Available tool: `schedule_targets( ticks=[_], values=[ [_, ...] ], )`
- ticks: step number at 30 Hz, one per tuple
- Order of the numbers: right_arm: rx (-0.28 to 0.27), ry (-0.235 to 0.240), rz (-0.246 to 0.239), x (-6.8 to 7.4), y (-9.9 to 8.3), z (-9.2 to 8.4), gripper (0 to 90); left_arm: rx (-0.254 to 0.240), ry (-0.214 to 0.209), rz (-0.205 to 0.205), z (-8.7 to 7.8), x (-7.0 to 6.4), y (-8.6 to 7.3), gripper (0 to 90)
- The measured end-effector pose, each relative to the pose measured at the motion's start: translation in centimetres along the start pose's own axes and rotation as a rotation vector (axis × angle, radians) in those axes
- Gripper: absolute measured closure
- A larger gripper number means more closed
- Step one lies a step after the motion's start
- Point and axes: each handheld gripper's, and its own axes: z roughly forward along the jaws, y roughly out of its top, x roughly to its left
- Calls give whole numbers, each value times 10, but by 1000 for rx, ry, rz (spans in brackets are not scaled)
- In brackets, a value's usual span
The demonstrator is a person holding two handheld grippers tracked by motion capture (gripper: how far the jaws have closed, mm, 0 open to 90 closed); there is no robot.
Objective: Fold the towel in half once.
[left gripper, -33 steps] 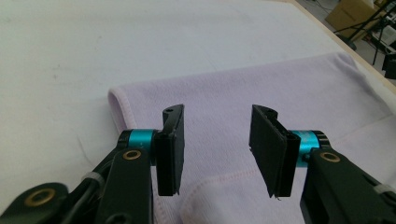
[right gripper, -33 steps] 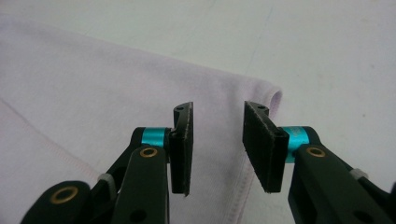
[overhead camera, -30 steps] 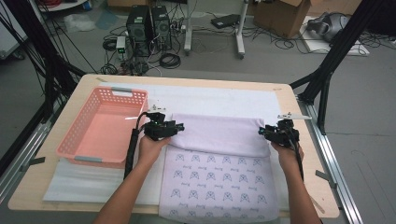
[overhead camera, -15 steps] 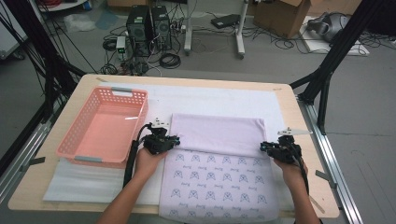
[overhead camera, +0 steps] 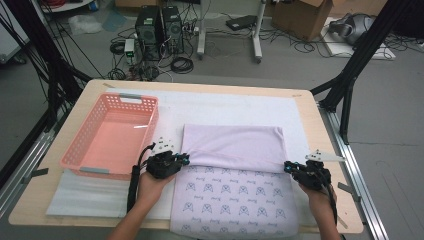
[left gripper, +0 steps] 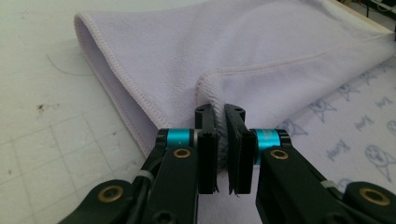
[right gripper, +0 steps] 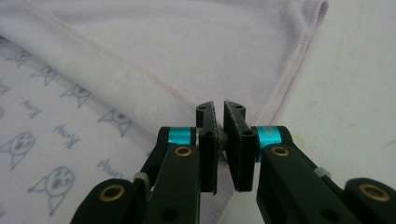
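While folded on the table, cloth [overhead camera: 232, 147] edge (stitched hem) pinched in each hand-held gripper [overhead camera: 184, 159].

No legible text or labels.

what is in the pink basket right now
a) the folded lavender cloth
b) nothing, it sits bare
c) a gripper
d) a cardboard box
b: in the high view the pink basket shows only its bare bottom, while the lavender cloth lies on the table beside it to the right.
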Motion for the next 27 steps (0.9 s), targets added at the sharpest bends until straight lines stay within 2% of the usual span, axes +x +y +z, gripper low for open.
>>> schedule_targets(
  ticks=[6,9,14,21,27],
  values=[
    [-10,11,-15,7,-6,-12,840,-22,-4,30,-10,-5,-9,831],
    [-16,16,-25,10,-9,-17,841,-27,-5,32,-11,-7,-14,829],
    [-15,28,-25,13,-15,-23,842,-41,-16,29,-15,-10,-18,827],
    [-26,38,-29,18,-19,-33,843,-60,-30,3,-25,-10,-25,824],
    [-23,42,-30,24,-26,-40,843,-60,-29,-2,-33,-18,-34,824]
  ],
)
